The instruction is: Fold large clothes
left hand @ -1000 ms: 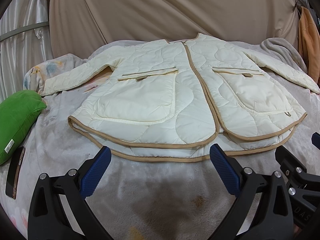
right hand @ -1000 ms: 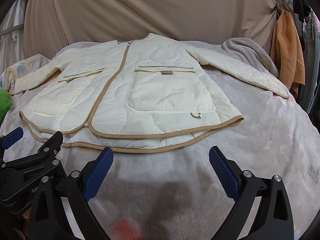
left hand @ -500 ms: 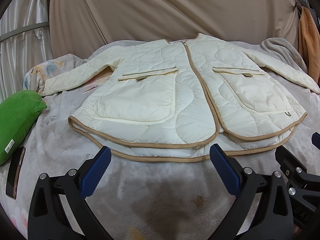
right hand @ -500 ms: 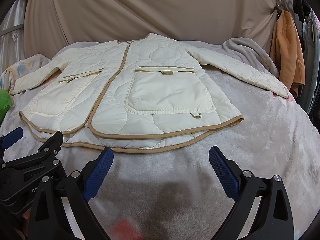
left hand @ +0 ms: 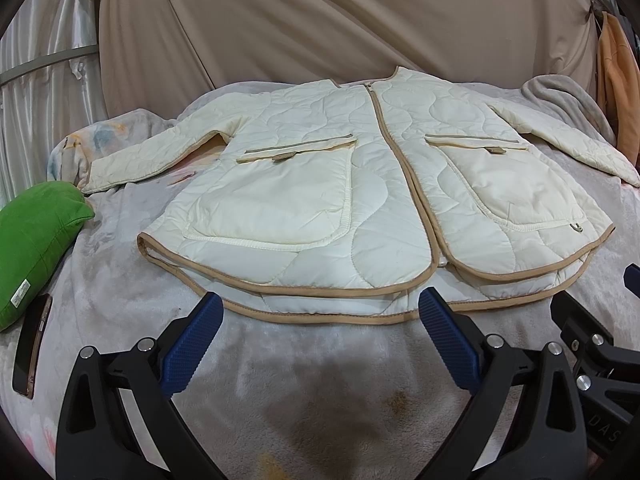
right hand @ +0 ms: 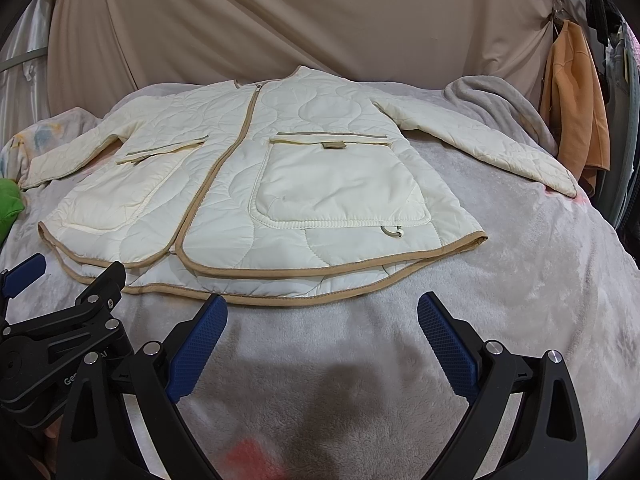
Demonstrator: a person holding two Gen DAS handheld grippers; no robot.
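Observation:
A cream quilted jacket (left hand: 360, 184) with tan trim lies flat and face up on the grey blanket, zipped, both sleeves spread out to the sides. It also shows in the right wrist view (right hand: 280, 184). My left gripper (left hand: 320, 332) is open and empty, just short of the jacket's hem. My right gripper (right hand: 322, 332) is open and empty, also just short of the hem, to the right of the left one. The right gripper's fingers (left hand: 580, 320) show at the right edge of the left wrist view, and the left gripper's fingers (right hand: 100, 284) show at the left of the right wrist view.
A green cushion (left hand: 36, 236) and a phone (left hand: 32, 344) lie at the left on the blanket (left hand: 320, 400). A bunched grey blanket (right hand: 492, 100) sits at the back right. Orange clothes (right hand: 576, 100) hang at the right. A beige curtain (right hand: 280, 20) hangs behind.

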